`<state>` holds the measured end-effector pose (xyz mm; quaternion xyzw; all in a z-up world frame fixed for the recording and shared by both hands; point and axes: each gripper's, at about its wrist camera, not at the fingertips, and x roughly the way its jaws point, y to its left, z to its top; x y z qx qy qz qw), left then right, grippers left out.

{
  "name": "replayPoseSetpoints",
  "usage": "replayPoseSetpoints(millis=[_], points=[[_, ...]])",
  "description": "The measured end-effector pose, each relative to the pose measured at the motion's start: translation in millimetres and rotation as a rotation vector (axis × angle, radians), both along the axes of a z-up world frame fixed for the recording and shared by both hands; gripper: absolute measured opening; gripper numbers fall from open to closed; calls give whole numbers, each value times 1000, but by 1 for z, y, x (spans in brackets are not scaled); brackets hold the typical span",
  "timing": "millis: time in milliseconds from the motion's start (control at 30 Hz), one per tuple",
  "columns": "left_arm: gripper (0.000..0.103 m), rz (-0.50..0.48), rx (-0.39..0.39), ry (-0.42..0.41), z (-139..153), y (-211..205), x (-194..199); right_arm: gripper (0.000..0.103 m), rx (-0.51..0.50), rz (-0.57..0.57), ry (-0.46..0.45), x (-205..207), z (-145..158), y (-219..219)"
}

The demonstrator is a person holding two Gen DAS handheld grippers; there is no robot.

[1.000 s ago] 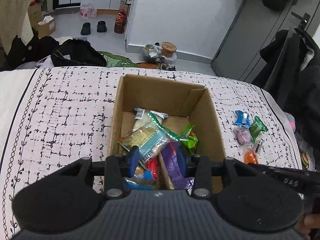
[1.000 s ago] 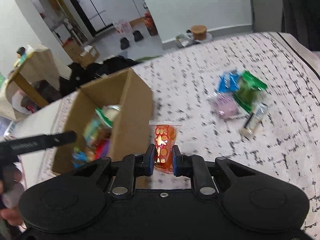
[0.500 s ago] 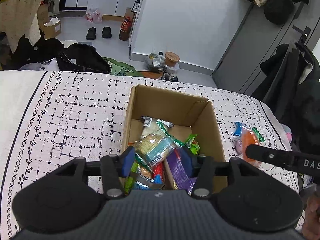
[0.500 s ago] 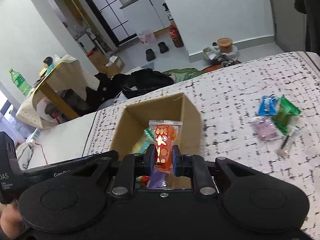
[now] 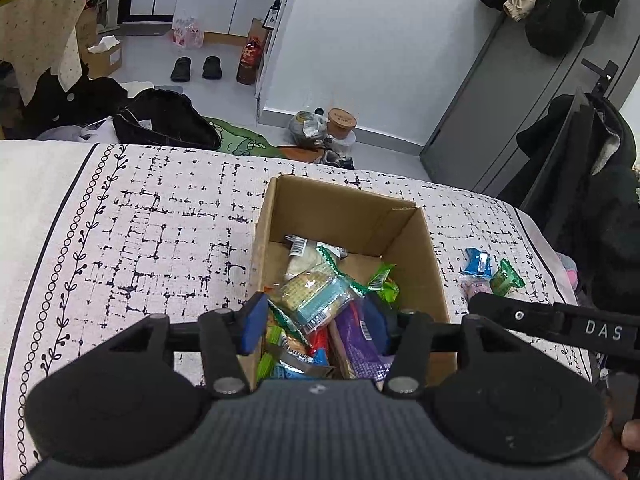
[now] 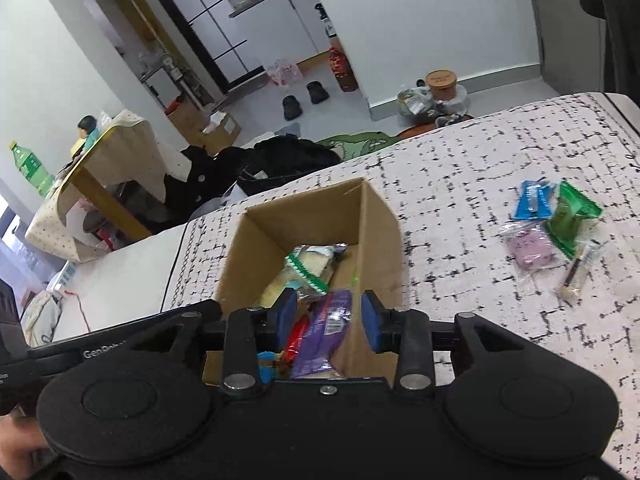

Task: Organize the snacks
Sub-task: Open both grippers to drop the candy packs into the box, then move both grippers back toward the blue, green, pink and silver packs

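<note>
Snacks mostly sit in the cardboard box (image 6: 376, 232) directly under both hand-held grippers: purple packet (image 6: 326, 332), cracker pack (image 5: 316, 294), green wrappers. The right hand-held gripper (image 6: 328, 320) and left hand-held gripper (image 5: 316, 326) gape wide, empty. Off to the right, on the patterned bench (image 6: 480, 168), four or five loose snacks (image 6: 552, 228) remain, so the job looks nearly finished. Readable writing: "DAS" and "GenRob" on the gripper arms.

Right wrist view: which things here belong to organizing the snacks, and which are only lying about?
Belong to the job:
cardboard box
purple packet inside it
blue packet, green packet, pink packet on the cloth

Lying about:
slippers
green bottle
black bag
</note>
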<state>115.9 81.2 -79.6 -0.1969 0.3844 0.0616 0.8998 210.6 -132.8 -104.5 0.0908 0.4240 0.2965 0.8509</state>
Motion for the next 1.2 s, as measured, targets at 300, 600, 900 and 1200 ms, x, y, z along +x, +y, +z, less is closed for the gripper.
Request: replayPoseSetpoints(millis=[300,600,900,1200], points=[[77,-50,7,2,5,-16,4,49,-30,-54,0,-4,-2,-25],[90,-98,28,-10,10,-39,11,77,-48,-90,-31,-8,3,-55],[101,-187,69,-25,16,-69,23,100,-63,-127,-48,-7,5,-82],[102,-232,94,-19,19,-90,39,103,-58,-173,-41,0,1,-109]])
